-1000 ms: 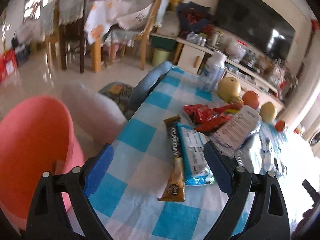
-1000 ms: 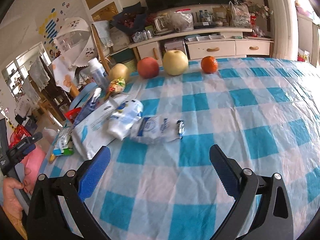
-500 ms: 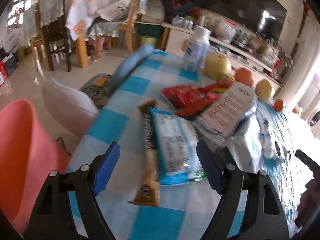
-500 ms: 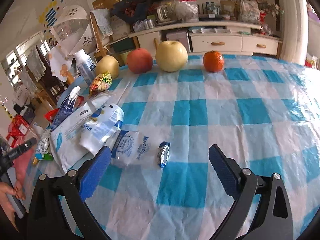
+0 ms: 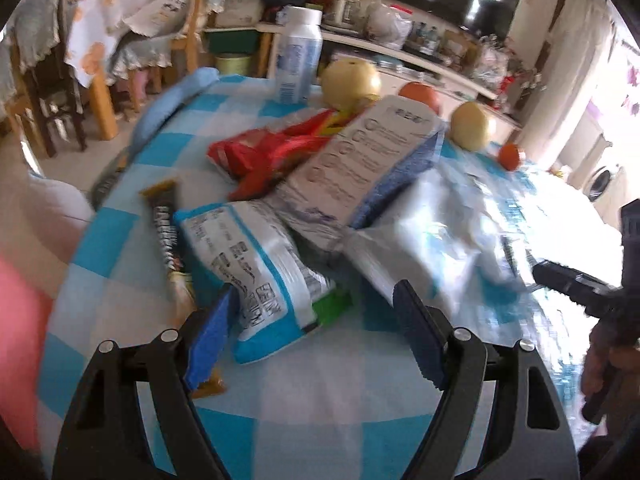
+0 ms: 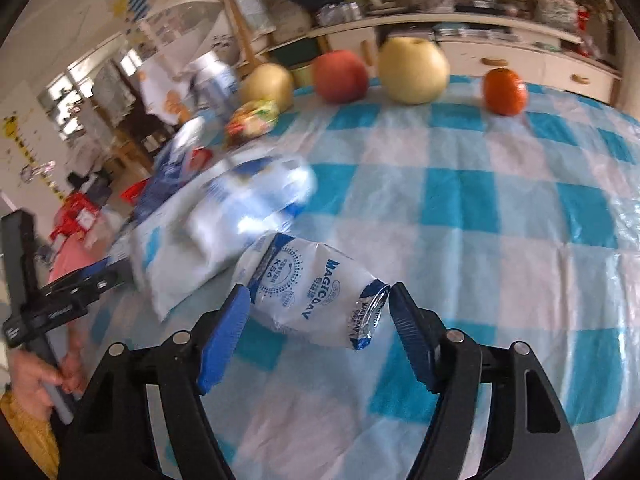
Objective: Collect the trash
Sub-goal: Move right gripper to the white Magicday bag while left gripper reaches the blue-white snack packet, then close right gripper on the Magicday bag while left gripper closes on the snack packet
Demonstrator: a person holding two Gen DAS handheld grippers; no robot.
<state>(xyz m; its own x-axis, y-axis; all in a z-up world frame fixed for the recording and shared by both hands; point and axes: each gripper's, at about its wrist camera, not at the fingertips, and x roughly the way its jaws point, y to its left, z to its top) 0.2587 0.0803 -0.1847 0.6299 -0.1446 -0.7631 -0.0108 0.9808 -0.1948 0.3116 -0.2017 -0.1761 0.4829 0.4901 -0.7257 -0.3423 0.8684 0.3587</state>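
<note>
While the right gripper point(image 6: 320, 312) has its jaws just closing around the crinkled white-and-blue plastic wrapper point(image 6: 312, 292), which lies between its blue pads not yet visibly pinched, the slack film could buckle and slide out ahead of the tips. The left gripper point(image 5: 316, 320) is unclenched and grasps nothing, straddling the near end of the blue-edged white snack packet point(image 5: 256, 268). Its left pad sits just beside the brown-and-gold coffee sachet point(image 5: 172, 248), so closing could drag both along.
</note>
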